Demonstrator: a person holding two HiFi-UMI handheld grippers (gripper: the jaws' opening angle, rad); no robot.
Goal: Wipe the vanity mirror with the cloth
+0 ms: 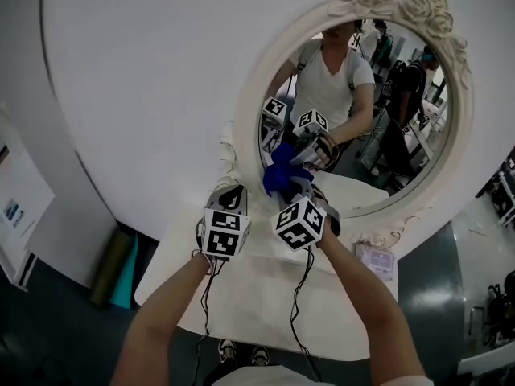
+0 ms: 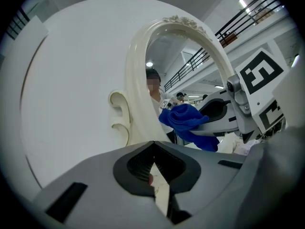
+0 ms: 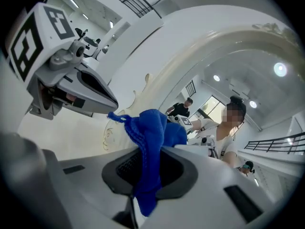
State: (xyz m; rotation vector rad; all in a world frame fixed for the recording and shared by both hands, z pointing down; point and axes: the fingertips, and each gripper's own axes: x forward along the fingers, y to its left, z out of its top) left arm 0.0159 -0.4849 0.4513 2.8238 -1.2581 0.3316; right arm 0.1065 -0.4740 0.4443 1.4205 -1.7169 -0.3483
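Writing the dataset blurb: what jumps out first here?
The bright blue cloth, clamped in the right gripper's jaws, is held against the lower-left edge of the glass. Behind it stands the oval vanity mirror with its ornate cream frame, reflecting both grippers. The left gripper sits alongside, jaws together on nothing.

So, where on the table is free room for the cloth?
Bare: the table at its front, between the forearms. Crowded: by the mirror, with the left hand-held gripper, the right hand-held gripper holding the cloth, and a packet.
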